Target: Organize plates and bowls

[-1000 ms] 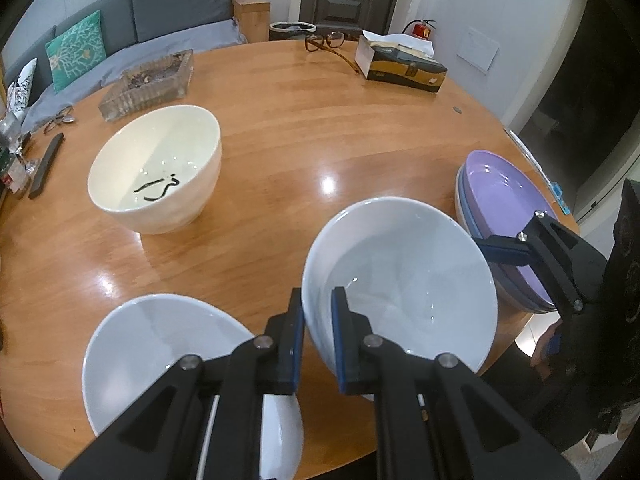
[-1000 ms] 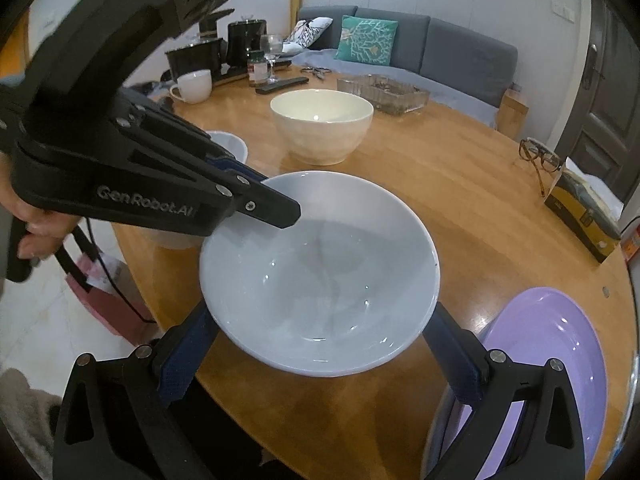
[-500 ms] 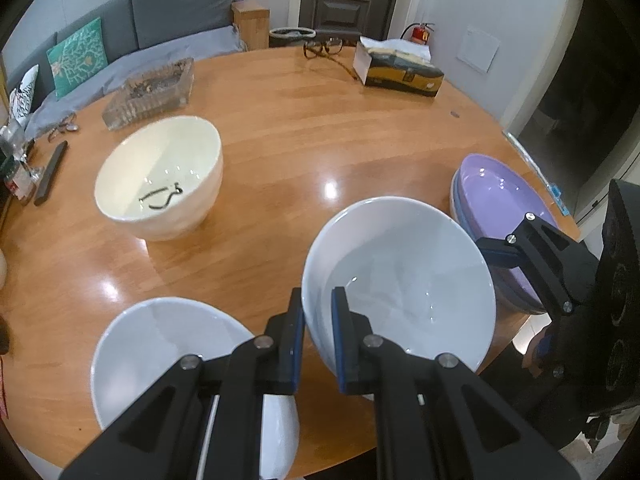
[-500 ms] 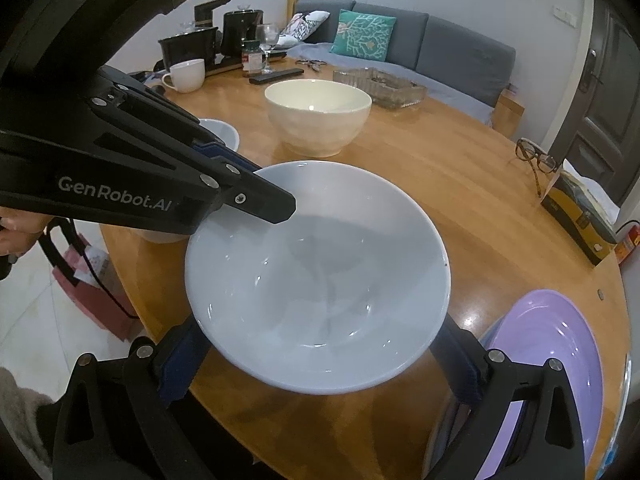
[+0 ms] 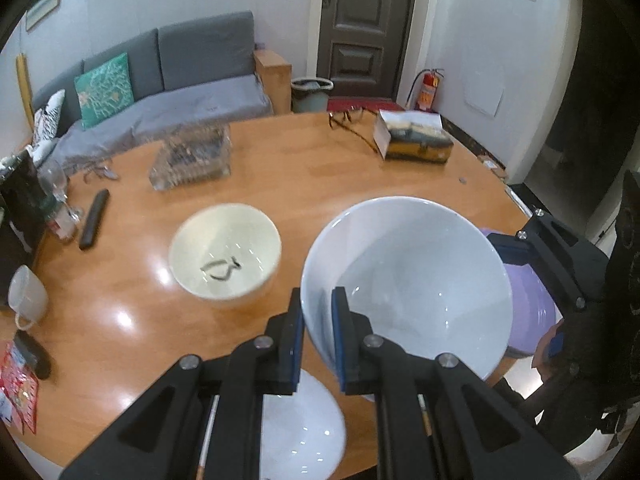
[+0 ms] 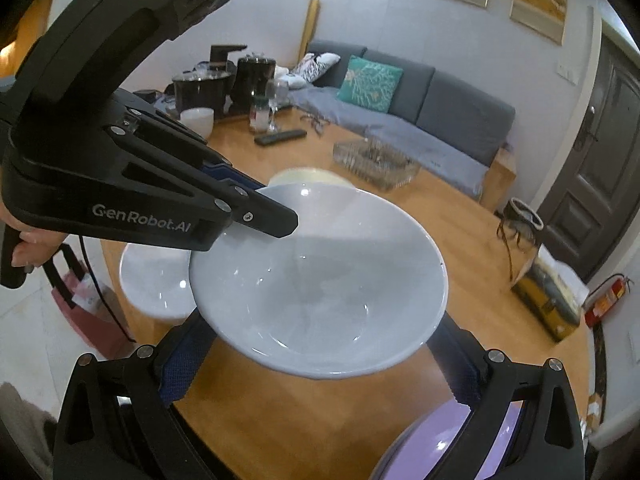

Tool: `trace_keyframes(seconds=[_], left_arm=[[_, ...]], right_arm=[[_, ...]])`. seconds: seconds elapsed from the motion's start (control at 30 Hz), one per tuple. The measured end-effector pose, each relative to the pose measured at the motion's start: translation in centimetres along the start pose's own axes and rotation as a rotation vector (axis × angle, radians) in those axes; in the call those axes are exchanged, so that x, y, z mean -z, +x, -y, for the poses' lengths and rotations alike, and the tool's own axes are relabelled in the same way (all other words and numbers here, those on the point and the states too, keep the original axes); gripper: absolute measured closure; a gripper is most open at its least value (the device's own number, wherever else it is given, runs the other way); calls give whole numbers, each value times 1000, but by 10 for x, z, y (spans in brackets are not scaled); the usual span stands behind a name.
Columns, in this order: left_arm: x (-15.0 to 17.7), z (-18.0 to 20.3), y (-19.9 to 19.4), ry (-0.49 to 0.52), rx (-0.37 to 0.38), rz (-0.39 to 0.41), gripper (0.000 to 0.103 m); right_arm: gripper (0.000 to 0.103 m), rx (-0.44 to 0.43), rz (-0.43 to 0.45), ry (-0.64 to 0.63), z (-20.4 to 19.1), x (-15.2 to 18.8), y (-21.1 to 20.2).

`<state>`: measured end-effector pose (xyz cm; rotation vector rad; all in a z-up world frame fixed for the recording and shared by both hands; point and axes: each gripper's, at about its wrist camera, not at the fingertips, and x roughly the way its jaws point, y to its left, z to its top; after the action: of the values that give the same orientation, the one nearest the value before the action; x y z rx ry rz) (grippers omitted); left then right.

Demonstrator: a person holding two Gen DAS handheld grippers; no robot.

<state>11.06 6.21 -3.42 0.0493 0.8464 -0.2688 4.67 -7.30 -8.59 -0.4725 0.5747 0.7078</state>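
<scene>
The white bowl (image 5: 408, 280) is pinched at its rim by the left hand-held gripper (image 5: 318, 336) and cradled between the spread fingers of the right hand-held gripper (image 6: 320, 364); the cream bowl (image 5: 224, 256) and a second white bowl (image 5: 300, 436) remain unstacked on the tabletop (image 5: 300, 176).

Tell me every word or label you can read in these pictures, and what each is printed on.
"GenRobot.AI": white lettering on the side of the left tongs, seen from the right wrist view.
Box on the table: a printed pattern, no readable words.
Red packet at the table edge: print too blurred to read.
Fire extinguisher by the door: label too small to read.
Nothing else is readable.
</scene>
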Motion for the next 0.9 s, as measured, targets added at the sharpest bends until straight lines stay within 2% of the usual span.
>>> trace_keyframes(seconds=[0.3,0.9], left_arm=[[-20,-18,-17,-7,-36,53,94],[-48,-75,2,-57,-119,63,94]], right_arm=[[5,-4,47,-15,3,-32,2],[5,-42,55,-52,11,-82,58]])
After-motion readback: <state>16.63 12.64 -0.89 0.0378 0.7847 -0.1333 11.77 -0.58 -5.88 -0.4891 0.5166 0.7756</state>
